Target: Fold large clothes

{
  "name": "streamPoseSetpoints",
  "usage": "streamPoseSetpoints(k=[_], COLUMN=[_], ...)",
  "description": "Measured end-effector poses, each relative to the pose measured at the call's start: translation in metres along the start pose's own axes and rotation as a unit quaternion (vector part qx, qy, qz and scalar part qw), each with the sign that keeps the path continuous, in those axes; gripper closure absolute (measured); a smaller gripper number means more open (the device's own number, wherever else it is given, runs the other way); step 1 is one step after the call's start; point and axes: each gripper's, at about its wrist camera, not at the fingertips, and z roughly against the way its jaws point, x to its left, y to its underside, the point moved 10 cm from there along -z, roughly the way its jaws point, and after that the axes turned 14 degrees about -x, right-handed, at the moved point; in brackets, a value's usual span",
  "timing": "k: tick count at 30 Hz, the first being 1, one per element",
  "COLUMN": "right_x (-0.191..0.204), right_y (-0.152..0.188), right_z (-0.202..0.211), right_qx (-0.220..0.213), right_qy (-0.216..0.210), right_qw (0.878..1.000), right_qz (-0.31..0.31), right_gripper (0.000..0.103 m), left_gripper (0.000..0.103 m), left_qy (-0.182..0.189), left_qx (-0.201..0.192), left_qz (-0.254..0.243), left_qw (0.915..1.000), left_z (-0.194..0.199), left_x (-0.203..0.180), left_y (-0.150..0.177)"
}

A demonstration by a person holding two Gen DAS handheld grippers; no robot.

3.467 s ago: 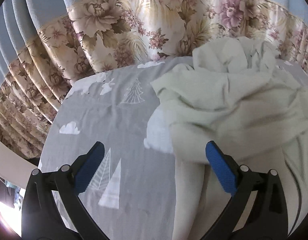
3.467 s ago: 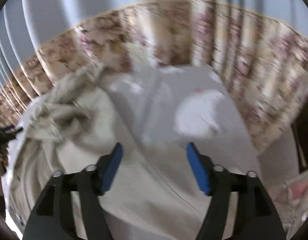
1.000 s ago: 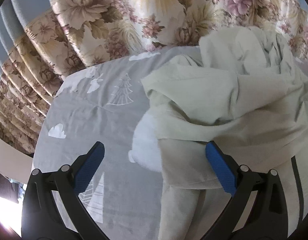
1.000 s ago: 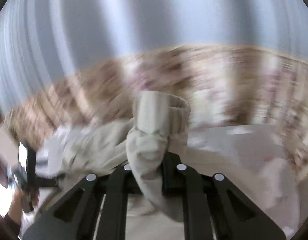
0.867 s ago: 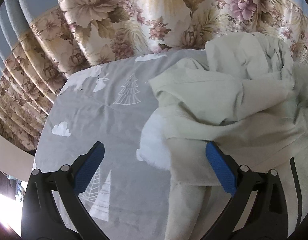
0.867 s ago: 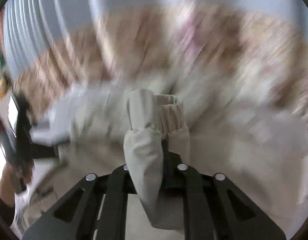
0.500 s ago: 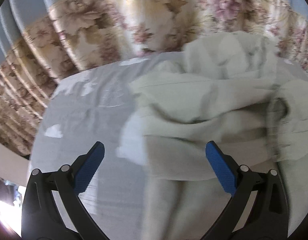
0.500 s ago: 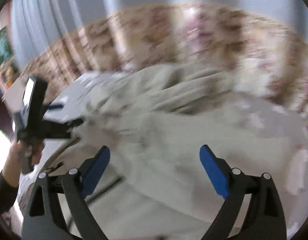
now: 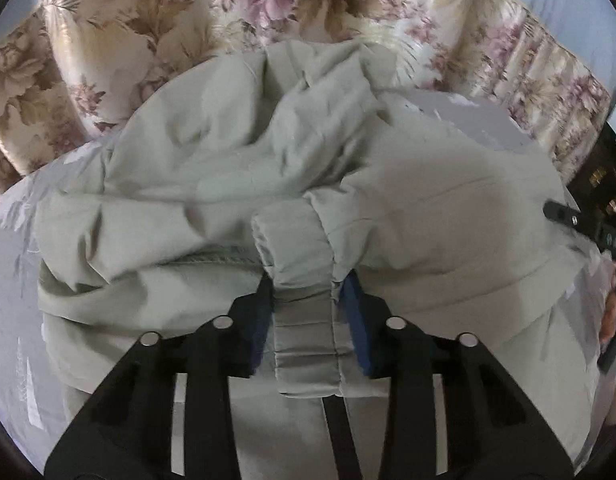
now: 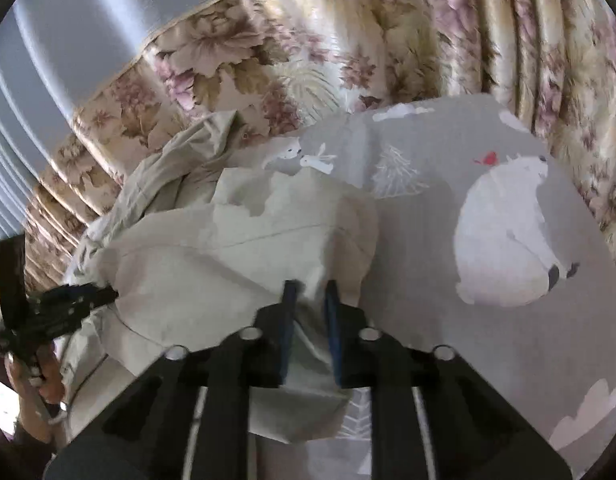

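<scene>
Garment: a pale beige jacket (image 9: 235, 168) is lying bunched on the grey printed bedsheet (image 10: 448, 184), its far edge reaching toward the floral curtain (image 10: 308, 52).
Left gripper (image 9: 308, 284): its jaws have just been closing and are now clamping an elastic cuff (image 9: 295, 248) of the jacket; the gathered band is sitting squarely between the blue pads.
Right gripper (image 10: 310, 294): its jaws have just been closing too, standing narrow and pinching a fold at the jacket's edge nearest the polar bear print (image 10: 508, 236).
</scene>
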Motion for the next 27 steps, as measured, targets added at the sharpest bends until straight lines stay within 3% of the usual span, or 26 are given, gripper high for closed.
streamPoseSetpoints(k=[3, 6, 8, 10, 13, 16, 18, 20, 21, 22, 24, 25, 27], right_x=[0.030, 0.077, 0.110, 0.146, 0.174, 0.172, 0.169, 0.167, 0.166, 0.162, 0.150, 0.140, 0.114], right_y=[-0.024, -0.047, -0.053, -0.044, -0.006, 0.027, 0.033, 0.027, 0.019, 0.009, -0.009, -0.018, -0.027], right_z=[0.015, 0.029, 0.026, 0.006, -0.035, -0.064, -0.066, -0.051, -0.039, -0.025, -0.010, -0.007, -0.017], right_qx=[-0.038, -0.061, -0.064, -0.041, 0.020, 0.048, 0.054, 0.054, 0.044, 0.027, -0.004, -0.017, -0.016], right_qy=[-0.020, -0.058, -0.079, -0.094, -0.084, -0.027, -0.020, -0.029, -0.040, -0.050, -0.046, -0.033, -0.004], right_qw=[0.999, 0.996, 0.993, 0.991, 0.988, 0.980, 0.978, 0.981, 0.983, 0.985, 0.988, 0.990, 0.994], right_qz=[0.019, 0.042, 0.063, 0.090, 0.126, 0.192, 0.202, 0.184, 0.174, 0.161, 0.147, 0.139, 0.109], right_gripper=[0.097, 0.097, 0.097, 0.097, 0.097, 0.091, 0.087, 0.067, 0.061, 0.047, 0.039, 0.038, 0.038], left_gripper=[0.097, 0.097, 0.097, 0.097, 0.096, 0.091, 0.091, 0.081, 0.062, 0.037, 0.014, 0.010, 0.010], left_qy=[-0.005, -0.019, -0.048, -0.070, -0.081, -0.105, -0.113, -0.115, -0.125, -0.139, -0.154, -0.159, -0.158], left_qx=[-0.049, -0.084, -0.095, -0.085, -0.047, -0.010, 0.001, -0.010, -0.014, -0.024, -0.052, -0.066, -0.071], left_qz=[-0.021, -0.020, -0.021, -0.009, 0.016, 0.016, 0.018, 0.021, 0.018, 0.009, -0.003, -0.010, -0.013], left_qw=[0.9986, 0.9961, 0.9941, 0.9939, 0.9955, 0.9943, 0.9934, 0.9931, 0.9919, 0.9900, 0.9868, 0.9849, 0.9849], left_z=[0.038, 0.079, 0.095, 0.100, 0.087, 0.060, 0.050, 0.055, 0.060, 0.069, 0.085, 0.091, 0.091], left_x=[0.009, 0.037, 0.074, 0.114, 0.158, 0.185, 0.195, 0.200, 0.202, 0.207, 0.208, 0.205, 0.200], left_y=[-0.024, -0.043, -0.048, -0.041, -0.013, 0.027, 0.042, 0.045, 0.043, 0.040, 0.030, 0.022, 0.013])
